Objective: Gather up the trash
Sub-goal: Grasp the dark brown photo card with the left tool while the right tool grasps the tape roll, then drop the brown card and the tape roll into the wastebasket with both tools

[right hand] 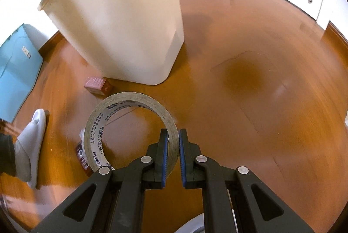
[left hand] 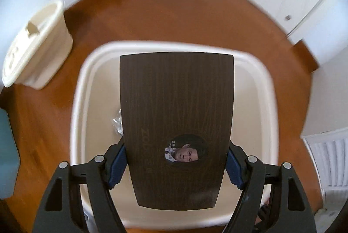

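Fingers (left hand: 118,159) of the left gripper (left hand: 176,160) are clamped wide on a dark box (left hand: 177,107) over the cream bin (left hand: 76,107), while a tape roll (right hand: 97,124) is pinched by the right gripper (right hand: 173,143).

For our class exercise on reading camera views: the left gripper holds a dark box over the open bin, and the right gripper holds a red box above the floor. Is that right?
One detail is wrong. The right gripper holds a tape roll, not a red box; the right wrist view shows this. The rest stands: the left gripper holds the dark box over the open bin.
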`<state>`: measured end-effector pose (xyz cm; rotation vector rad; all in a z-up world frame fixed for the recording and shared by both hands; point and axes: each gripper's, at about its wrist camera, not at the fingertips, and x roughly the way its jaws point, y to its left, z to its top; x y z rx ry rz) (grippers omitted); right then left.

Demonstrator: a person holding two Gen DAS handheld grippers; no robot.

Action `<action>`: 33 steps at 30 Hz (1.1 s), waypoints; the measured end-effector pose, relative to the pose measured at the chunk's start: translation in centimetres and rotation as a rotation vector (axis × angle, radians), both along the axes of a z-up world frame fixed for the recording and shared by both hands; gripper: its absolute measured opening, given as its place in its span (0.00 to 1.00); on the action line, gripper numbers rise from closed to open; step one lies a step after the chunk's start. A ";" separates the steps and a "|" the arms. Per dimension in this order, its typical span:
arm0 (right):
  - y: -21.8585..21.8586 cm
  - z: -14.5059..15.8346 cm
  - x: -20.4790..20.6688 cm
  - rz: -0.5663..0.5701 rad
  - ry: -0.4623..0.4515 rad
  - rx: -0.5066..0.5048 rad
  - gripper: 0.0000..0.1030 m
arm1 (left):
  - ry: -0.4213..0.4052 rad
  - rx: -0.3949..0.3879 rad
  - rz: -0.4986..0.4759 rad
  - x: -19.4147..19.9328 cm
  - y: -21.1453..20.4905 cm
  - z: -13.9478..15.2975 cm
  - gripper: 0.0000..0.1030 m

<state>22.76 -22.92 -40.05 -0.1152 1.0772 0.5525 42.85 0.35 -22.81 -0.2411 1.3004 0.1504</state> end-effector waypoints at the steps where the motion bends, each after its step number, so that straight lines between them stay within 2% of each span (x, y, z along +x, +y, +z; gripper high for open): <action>1: -0.2 0.0 0.0 -0.006 0.004 0.002 0.09 | 0.029 0.006 0.013 0.4 0.3 -1.0 0.74; 3: -0.6 0.0 0.0 -0.015 0.007 0.003 0.09 | 0.075 0.001 0.045 0.8 0.7 -2.4 0.76; 6: -1.3 0.3 0.1 -0.027 0.002 0.002 0.09 | 0.046 -0.044 0.073 0.4 0.9 -2.2 0.76; 8: -1.7 0.6 0.3 -0.041 -0.005 0.005 0.09 | 0.023 -0.036 0.050 -0.1 0.4 -1.7 0.76; 11: -2.5 1.3 0.8 -0.068 -0.019 0.014 0.09 | -0.033 -0.025 0.048 -0.2 0.1 0.8 0.76; 14: -3.2 2.8 1.5 -0.093 -0.054 0.021 0.09 | -0.130 -0.021 0.067 -4.1 0.5 3.4 0.76; 17: -4.3 6.4 3.2 -0.132 -0.117 0.062 0.09 | -0.246 0.008 0.150 -7.9 1.4 6.2 0.76; 19: -4.9 10.1 4.4 -0.146 -0.199 0.092 0.09 | -0.301 0.028 0.243 -10.7 3.8 6.5 0.77; 22: -5.1 16.6 6.5 -0.143 -0.347 0.143 0.09 | -0.332 0.023 0.431 -16.1 5.9 5.7 0.78; 24: -3.7 20.7 8.3 -0.103 -0.422 0.158 0.09 | -0.299 -0.005 0.508 -18.3 6.7 4.1 0.79; 27: 0.3 23.9 10.5 -0.008 -0.465 0.132 0.09 | -0.194 -0.034 0.562 -19.7 7.6 1.2 0.79; 30: 6.5 24.3 13.1 0.146 -0.417 0.065 0.09 | -0.167 -0.050 0.557 -19.8 7.4 0.1 0.79; 32: 9.9 23.4 13.9 0.243 -0.383 0.003 0.09 | -0.170 -0.042 0.536 -19.7 7.3 0.1 0.79; 33: 12.3 22.1 14.4 0.317 -0.346 -0.060 0.09 | -0.172 -0.036 0.530 -19.6 7.3 0.1 0.79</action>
